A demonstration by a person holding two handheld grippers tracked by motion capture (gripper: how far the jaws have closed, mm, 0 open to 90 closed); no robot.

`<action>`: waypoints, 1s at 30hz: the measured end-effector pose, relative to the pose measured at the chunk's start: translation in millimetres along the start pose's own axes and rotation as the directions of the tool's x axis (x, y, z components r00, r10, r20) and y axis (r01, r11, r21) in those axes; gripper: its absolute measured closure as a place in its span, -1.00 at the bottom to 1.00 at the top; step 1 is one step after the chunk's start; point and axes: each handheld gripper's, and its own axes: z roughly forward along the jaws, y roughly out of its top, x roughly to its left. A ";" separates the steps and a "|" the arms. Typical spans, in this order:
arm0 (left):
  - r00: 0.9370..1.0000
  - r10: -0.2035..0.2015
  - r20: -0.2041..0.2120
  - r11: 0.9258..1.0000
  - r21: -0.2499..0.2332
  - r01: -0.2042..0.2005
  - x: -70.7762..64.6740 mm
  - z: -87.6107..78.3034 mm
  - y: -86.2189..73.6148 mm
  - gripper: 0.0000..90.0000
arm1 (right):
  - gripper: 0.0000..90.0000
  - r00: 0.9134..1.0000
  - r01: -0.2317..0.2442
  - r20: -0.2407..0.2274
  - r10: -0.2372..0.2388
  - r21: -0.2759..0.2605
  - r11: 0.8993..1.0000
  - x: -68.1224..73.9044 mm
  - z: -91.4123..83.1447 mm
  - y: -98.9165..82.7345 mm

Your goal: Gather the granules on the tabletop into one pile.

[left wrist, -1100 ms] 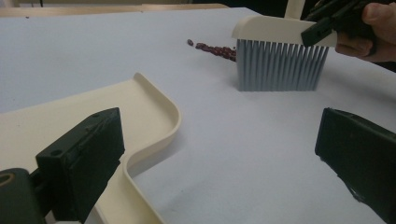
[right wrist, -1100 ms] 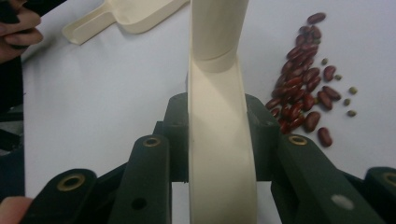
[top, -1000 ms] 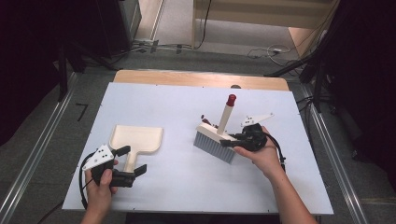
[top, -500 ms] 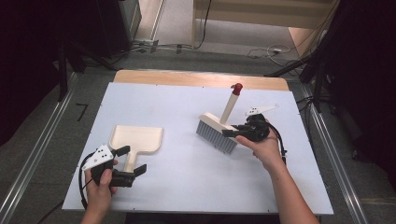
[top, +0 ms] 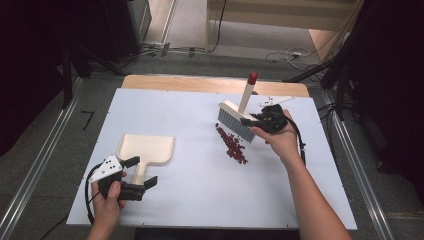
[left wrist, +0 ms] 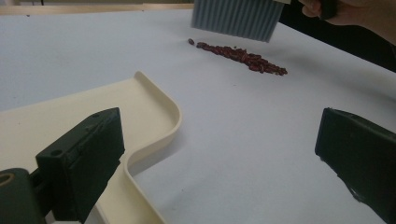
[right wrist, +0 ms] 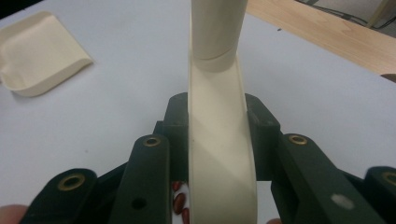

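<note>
The right tool (top: 256, 121) is clamped on the cream plastic hand brush with grey bristles and a red cap on its handle end (top: 239, 116); in the right gripper view its two black jaws press on both sides of the cream back of the brush (right wrist: 219, 154), and the round handle rises straight ahead of the tool. In the high view the brush hangs just above the white tabletop (top: 200, 200), with the bristles pointing down and the handle tilted up and away from the person. Directly below and a little in front of the bristles lies a narrow line of small dark red beans (top: 231, 144), spread on the tabletop toward the person's side; the beans (left wrist: 243, 55) also appear in the left gripper view, far ahead of the left tool, just under the grey bristles (left wrist: 236, 18). The left tool (top: 138, 175) rests low near the front edge of the tabletop, and its jaws stand wide apart with nothing pressed between them. The cream plastic dustpan (top: 146, 150) lies flat just ahead of this tool; its short handle points toward the tool, and in the left gripper view one jaw stands over the edge of the dustpan (left wrist: 154, 107), while the other jaw is over bare tabletop. The dustpan and the beans are well apart.
</note>
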 end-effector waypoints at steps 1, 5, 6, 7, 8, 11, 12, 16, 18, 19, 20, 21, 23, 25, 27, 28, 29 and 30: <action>1.000 0.000 0.000 1.000 0.000 0.000 0.0 -0.1 0.0 -0.96 | 0.44 1.000 0.015 0.009 -0.015 -0.003 1.000 -2.5 3.7 0.6; 1.000 -0.002 -0.002 1.000 -0.005 0.002 0.4 -0.9 -0.5 -0.96 | 0.44 0.997 0.046 0.057 -0.045 -0.004 0.999 -11.4 17.5 -3.4; 1.000 -0.006 -0.001 1.000 -0.007 0.006 0.5 -1.1 -0.7 -0.96 | 0.44 0.997 0.047 0.059 -0.047 0.006 0.999 -12.7 20.7 -5.3; 1.000 -0.005 -0.002 1.000 -0.006 0.005 0.7 -1.7 -0.7 -0.96 | 0.44 0.998 0.049 0.046 -0.049 -0.003 0.999 -13.6 22.5 -7.7; 1.000 -0.004 -0.002 1.000 -0.006 0.004 0.8 -2.0 -0.8 -0.96 | 0.44 0.999 0.048 0.022 -0.048 -0.014 0.999 -14.4 22.6 -9.1; 1.000 -0.006 -0.004 1.000 -0.003 0.006 1.8 -2.5 -1.2 -0.96 | 0.44 0.998 0.054 -0.017 -0.054 -0.008 0.999 -10.7 21.2 -10.7; 1.000 -0.007 -0.004 1.000 -0.004 0.007 1.9 -2.3 -1.2 -0.96 | 0.44 0.997 0.061 -0.044 -0.061 0.006 0.998 -5.4 19.8 -11.8; 1.000 -0.006 -0.005 1.000 -0.006 0.006 0.7 -2.4 -0.7 -0.96 | 0.44 0.996 0.070 -0.058 -0.069 0.023 0.997 3.2 17.2 -13.4; 1.000 -0.003 -0.005 1.000 -0.005 0.003 0.1 -2.5 -0.2 -0.96 | 0.44 0.995 0.079 -0.067 -0.076 0.030 0.996 8.5 15.4 -14.9; 1.000 -0.003 -0.007 1.000 -0.003 0.003 0.0 -2.6 0.0 -0.96 | 0.44 0.995 0.083 -0.066 -0.081 0.031 0.996 11.0 14.5 -16.0; 1.000 -0.003 -0.005 1.000 -0.006 0.003 0.0 -2.5 0.1 -0.96 | 0.45 0.994 0.087 -0.068 -0.085 0.031 0.996 12.8 13.6 -17.1; 1.000 -0.003 -0.005 1.000 -0.005 0.003 -0.2 -2.4 0.1 -0.96 | 0.44 0.994 0.091 -0.068 -0.089 0.029 0.995 14.5 12.7 -18.3; 1.000 -0.002 -0.006 1.000 -0.005 0.002 -0.2 -2.0 0.1 -0.96 | 0.44 0.993 0.094 -0.069 -0.092 0.031 0.995 17.7 10.3 -20.7; 1.000 -0.003 -0.007 1.000 -0.004 0.003 -0.2 -1.8 0.1 -0.96 | 0.44 0.993 0.100 -0.071 -0.097 0.032 0.995 20.4 7.8 -23.1; 1.000 -0.003 -0.006 1.000 -0.004 0.003 -0.1 -1.7 0.0 -0.96 | 0.44 0.992 0.104 -0.073 -0.101 0.029 0.994 22.6 5.6 -25.8; 1.000 -0.003 -0.006 1.000 -0.004 0.003 0.0 -1.8 0.0 -0.96 | 0.44 0.992 0.108 -0.076 -0.106 0.029 0.994 23.7 4.4 -27.0; 1.000 -0.004 -0.006 1.000 -0.004 0.004 0.0 -1.9 -0.1 -0.96 | 0.45 0.992 0.106 -0.078 -0.103 0.030 0.994 24.9 3.1 -28.1; 1.000 -0.004 -0.006 1.000 -0.003 0.004 0.3 -2.1 -0.1 -0.96 | 0.44 0.991 0.104 -0.082 -0.102 0.030 0.994 25.9 2.0 -29.2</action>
